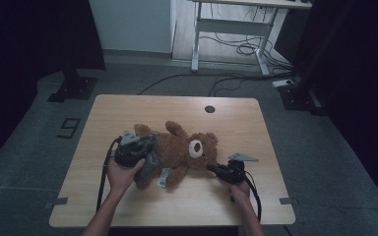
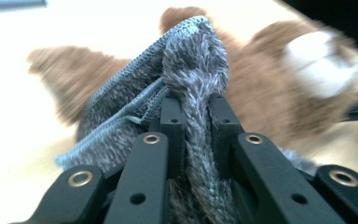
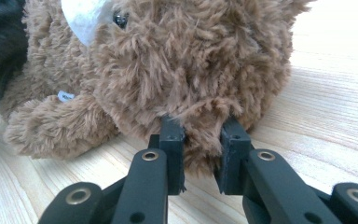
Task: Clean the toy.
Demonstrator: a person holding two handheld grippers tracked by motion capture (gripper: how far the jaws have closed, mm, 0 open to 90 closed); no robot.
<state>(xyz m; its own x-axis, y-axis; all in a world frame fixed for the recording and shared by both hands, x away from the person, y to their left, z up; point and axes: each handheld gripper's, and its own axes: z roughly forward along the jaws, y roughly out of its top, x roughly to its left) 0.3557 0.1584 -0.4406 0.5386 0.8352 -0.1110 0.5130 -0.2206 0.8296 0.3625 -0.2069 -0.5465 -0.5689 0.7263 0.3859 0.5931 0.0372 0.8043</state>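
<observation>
A brown teddy bear [image 1: 182, 150] lies across the middle of the wooden table [image 1: 128, 105], its white muzzle turned to the right. My left gripper [image 1: 146, 142] is at the bear's lower body, shut on a fold of grey knitted cloth [image 1: 148, 168]. In the left gripper view the cloth [image 2: 191, 60] bunches up between the jaws of the left gripper [image 2: 196, 109], with the bear [image 2: 261, 102] blurred behind. My right gripper [image 1: 210, 168] is at the bear's head. In the right gripper view the right gripper [image 3: 201, 135] is shut on a tuft of the bear's [image 3: 191, 56] ear.
A white tag [image 1: 163, 178] sticks out near the bear's leg. A round cable hole [image 1: 209, 108] sits at the table's far edge. Beyond the table stand a white desk frame [image 1: 236, 29], loose floor cables [image 1: 241, 49] and black stand bases [image 1: 74, 88].
</observation>
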